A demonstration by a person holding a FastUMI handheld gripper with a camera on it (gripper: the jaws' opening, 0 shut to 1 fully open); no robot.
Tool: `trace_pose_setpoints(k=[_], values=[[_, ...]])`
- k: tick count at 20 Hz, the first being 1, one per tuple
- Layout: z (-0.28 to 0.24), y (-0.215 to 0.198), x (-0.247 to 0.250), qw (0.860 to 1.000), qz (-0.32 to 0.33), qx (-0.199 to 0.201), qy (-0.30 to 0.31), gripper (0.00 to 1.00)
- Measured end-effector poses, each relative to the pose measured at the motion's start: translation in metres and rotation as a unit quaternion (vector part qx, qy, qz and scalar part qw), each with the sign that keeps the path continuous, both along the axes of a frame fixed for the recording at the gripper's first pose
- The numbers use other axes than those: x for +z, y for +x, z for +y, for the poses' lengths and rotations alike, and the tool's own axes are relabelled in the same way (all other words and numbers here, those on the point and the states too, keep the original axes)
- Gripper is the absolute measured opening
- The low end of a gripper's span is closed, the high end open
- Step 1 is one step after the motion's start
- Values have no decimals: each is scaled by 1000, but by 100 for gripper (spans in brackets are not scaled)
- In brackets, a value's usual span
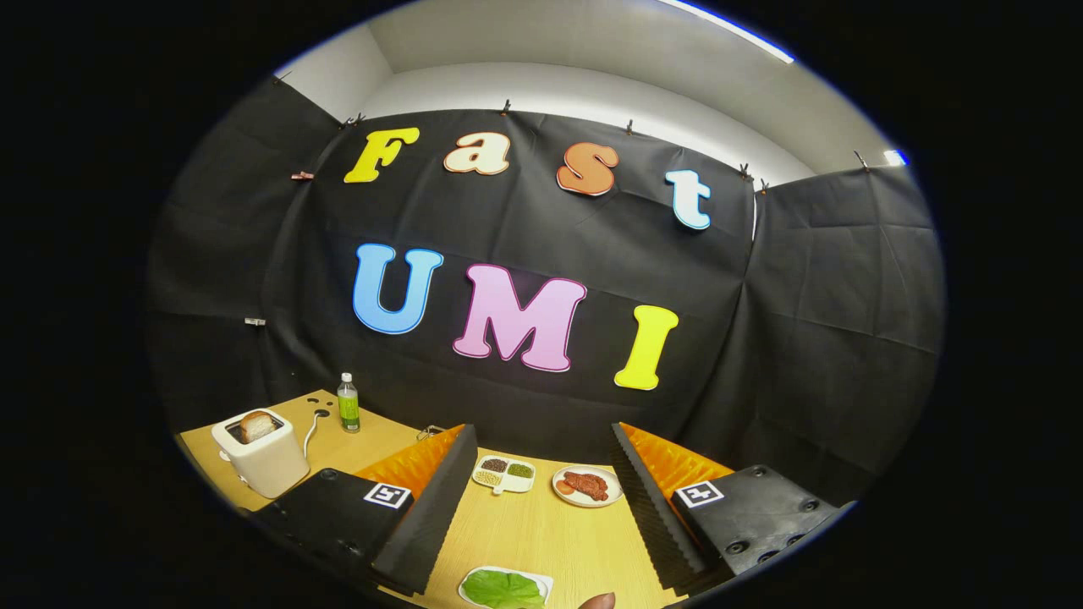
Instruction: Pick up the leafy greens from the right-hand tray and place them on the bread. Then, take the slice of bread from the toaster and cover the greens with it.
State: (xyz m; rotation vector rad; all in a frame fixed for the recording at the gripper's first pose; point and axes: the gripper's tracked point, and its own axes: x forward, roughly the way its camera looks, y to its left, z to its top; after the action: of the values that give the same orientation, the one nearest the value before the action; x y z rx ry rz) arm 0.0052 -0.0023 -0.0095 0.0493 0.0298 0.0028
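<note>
The leafy greens point(503, 589) are lying flat on a small white tray point(541, 580) on the wooden table point(541, 533), near and low between the two fingers, with the tray partly cut off below. Judged by the look, the leaf is light, thin and limp — likely to fold, tear or bruise under a hard squeeze, and possibly a little slick. A gentle pinch at a raised or curled edge of the leaf, rather than a press into its flat middle, is looking like the safer hold; it may droop once lifted.

The gripper point(541, 507) is standing wide open, its fingers spread to either side of the tabletop and holding nothing, well above the greens.

Just beside the tray, a small rounded brownish object point(599, 601) is showing at the lower edge — too little of it is visible to identify.

Beyond the fingers, a round plate with reddish food point(587, 486) is sitting beside a divided dish of grains point(504, 474). Farther off to the left, the toaster point(262, 461) is holding a slice of bread point(255, 425) upright in its slot; that slice should be stiff, dry and crumbly. A bottle point(348, 403) is standing behind the toaster, near the cloth wall.
</note>
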Motion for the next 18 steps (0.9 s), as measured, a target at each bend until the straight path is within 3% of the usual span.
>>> trace_pose_setpoints(k=[4,9,12,18], values=[[3,2,-3,1000,3,16,-2,97],[18,2,-41,994,59,91,29,97],[18,-2,-92,985,117,122,38,96],[32,-24,-227,952,241,189,16,97]])
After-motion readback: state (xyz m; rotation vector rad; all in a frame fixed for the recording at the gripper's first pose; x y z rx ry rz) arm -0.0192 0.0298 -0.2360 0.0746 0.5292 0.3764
